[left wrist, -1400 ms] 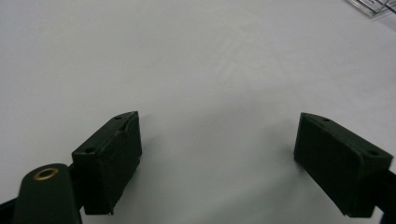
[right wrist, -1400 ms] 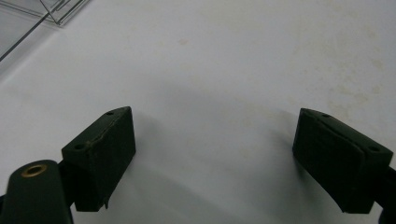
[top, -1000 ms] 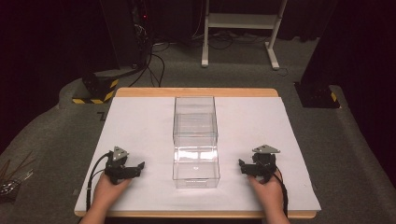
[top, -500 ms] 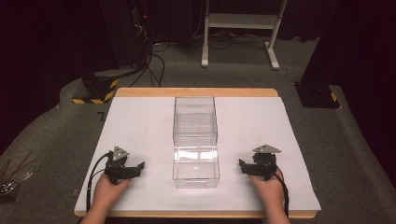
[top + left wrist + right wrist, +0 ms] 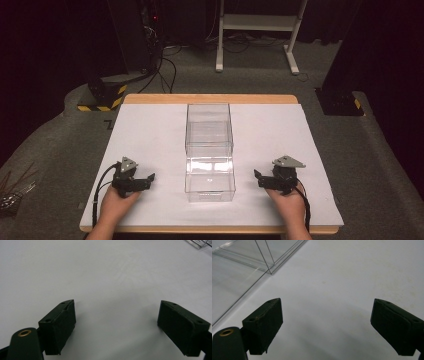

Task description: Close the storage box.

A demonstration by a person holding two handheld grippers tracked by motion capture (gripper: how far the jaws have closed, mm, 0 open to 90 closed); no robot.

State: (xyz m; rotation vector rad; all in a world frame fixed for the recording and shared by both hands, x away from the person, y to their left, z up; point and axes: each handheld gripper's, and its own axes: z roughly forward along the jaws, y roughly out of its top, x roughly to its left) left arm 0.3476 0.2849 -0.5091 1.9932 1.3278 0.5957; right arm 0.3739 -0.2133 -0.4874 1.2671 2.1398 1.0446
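High view: two clear boxes (image 5: 209, 150), end-to-end.

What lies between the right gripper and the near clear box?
Nothing: in the high view, only bare white table cover separates the right gripper from the near clear box.

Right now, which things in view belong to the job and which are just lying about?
In the job:
- near clear box, between the two grippers
- far clear box, right behind it
- left gripper, open, empty
- right gripper, open, empty

Just lying about:
- white sheet covering the table
- white stand on the floor
- cables on the floor
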